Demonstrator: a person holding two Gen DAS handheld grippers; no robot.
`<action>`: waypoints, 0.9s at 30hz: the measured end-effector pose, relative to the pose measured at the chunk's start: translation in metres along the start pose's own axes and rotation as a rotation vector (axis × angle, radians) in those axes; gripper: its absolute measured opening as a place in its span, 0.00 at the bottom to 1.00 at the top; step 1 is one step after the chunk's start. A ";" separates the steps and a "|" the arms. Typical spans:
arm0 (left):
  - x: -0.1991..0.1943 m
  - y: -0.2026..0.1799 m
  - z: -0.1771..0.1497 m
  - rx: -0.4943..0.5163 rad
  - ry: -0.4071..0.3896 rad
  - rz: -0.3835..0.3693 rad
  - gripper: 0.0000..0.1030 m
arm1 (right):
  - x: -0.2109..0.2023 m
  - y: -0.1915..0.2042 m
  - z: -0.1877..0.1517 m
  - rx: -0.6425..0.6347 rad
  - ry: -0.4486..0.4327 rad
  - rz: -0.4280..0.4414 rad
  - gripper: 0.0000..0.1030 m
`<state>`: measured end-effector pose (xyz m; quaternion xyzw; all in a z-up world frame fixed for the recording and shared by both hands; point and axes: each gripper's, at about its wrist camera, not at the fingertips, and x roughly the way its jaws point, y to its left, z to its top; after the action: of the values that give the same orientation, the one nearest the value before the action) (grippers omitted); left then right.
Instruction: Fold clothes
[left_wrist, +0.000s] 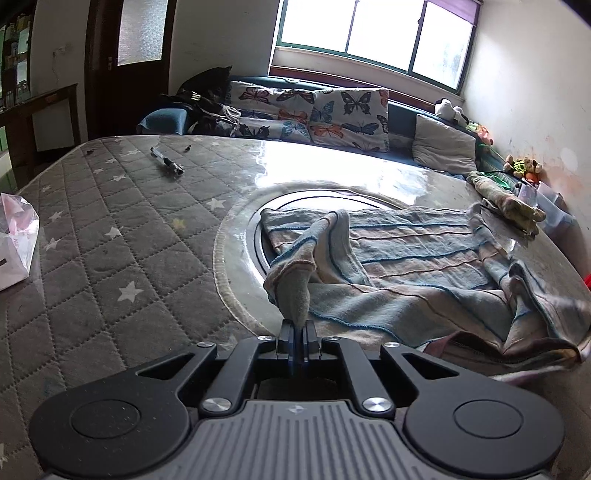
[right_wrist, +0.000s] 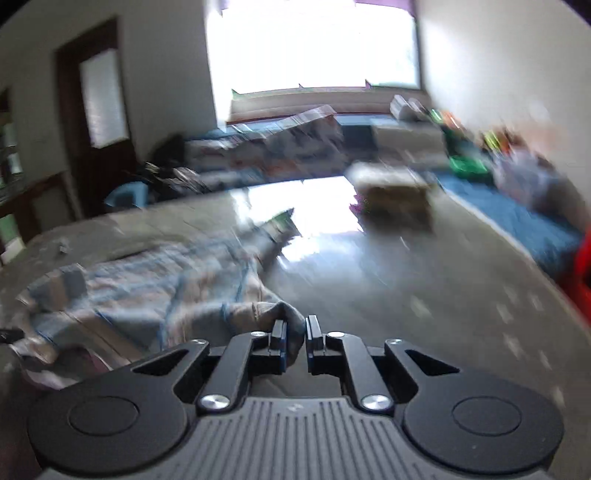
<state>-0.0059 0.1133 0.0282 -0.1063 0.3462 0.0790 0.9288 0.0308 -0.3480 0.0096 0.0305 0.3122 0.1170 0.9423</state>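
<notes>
A striped blue and pink garment (left_wrist: 406, 266) lies rumpled on a round table under a clear cover. My left gripper (left_wrist: 297, 326) is shut on a corner of the garment and lifts it into a peak. In the blurred right wrist view the same garment (right_wrist: 147, 280) spreads to the left. My right gripper (right_wrist: 295, 332) has its jaws a little apart with a fold of the garment between them.
A pen (left_wrist: 167, 160) lies on the quilted grey cover at far left. A folded cloth (left_wrist: 506, 201) sits at the table's far right, also seen in the right wrist view (right_wrist: 395, 192). A white bag (left_wrist: 16, 236) is at the left edge. A sofa with butterfly cushions (left_wrist: 332, 114) stands behind.
</notes>
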 end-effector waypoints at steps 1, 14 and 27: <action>-0.002 0.000 0.001 0.006 -0.003 -0.001 0.07 | -0.001 -0.012 -0.007 0.034 0.023 -0.016 0.14; -0.017 -0.005 0.023 0.053 -0.074 0.012 0.53 | -0.030 -0.014 -0.007 -0.040 -0.003 -0.098 0.56; 0.043 -0.028 0.056 0.136 -0.021 0.000 0.35 | -0.022 0.007 0.003 -0.099 0.012 -0.010 0.63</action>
<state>0.0675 0.1030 0.0450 -0.0421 0.3409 0.0561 0.9375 0.0138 -0.3464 0.0259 -0.0185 0.3116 0.1275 0.9414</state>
